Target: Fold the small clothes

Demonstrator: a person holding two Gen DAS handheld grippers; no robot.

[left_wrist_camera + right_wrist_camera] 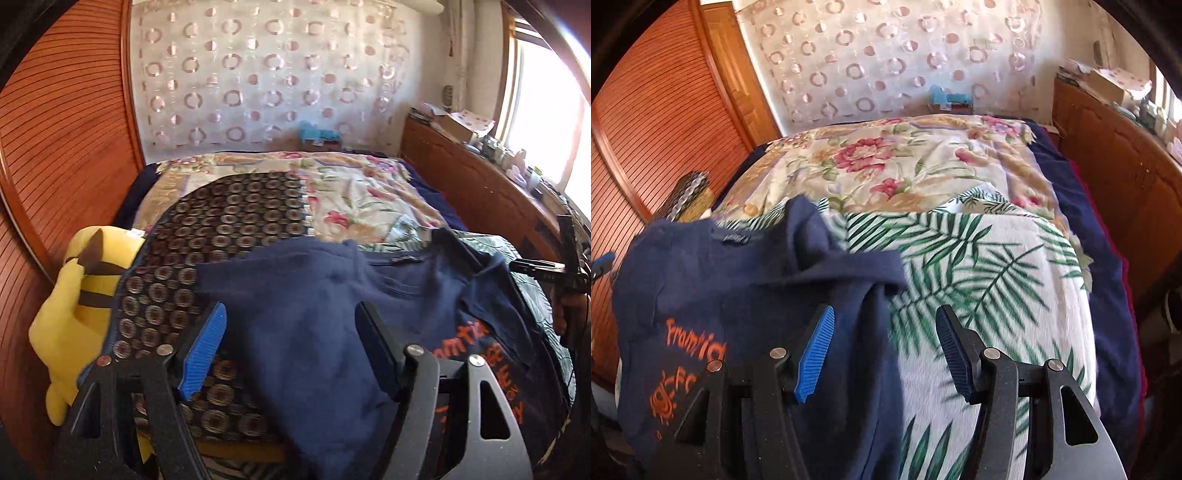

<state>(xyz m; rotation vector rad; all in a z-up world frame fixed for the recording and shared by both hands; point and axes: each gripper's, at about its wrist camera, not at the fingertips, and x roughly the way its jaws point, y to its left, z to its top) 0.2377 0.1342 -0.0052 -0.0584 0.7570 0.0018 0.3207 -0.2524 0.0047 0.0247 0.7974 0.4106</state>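
On the near end of the bed (pixel 1115 280), your navy T-shirt (pixel 303 321) lies spread but rumpled, front face up, its collar and dark neck label toward the far wall and its hem toward you. Its long axis runs near to far. Orange lettering (pixel 696 338) and an orange graphic sit on the chest; the print reads upright from your side, though the words are too blurred to make out. One sleeve is folded over the body, leaving a raised ridge of cloth near the collar. The shirt's left part rests on a dark pillow with round medallions (pixel 207 236), its right part on a white palm-leaf blanket (pixel 990 266). Farther off lies a floral bedspread (pixel 886 158).

Your left gripper (pixel 290 343) hangs over the shirt's left part with its jaws spread and nothing pinched; whether the tips touch the cloth you cannot tell. Your right gripper (pixel 884 343) is also spread and empty, its blue pad (pixel 814 358) over the shirt's right edge and the other finger over the palm-leaf blanket. A yellow plush toy (pixel 74 295) sits left of the pillow, against the slatted wooden wardrobe (pixel 66 147).
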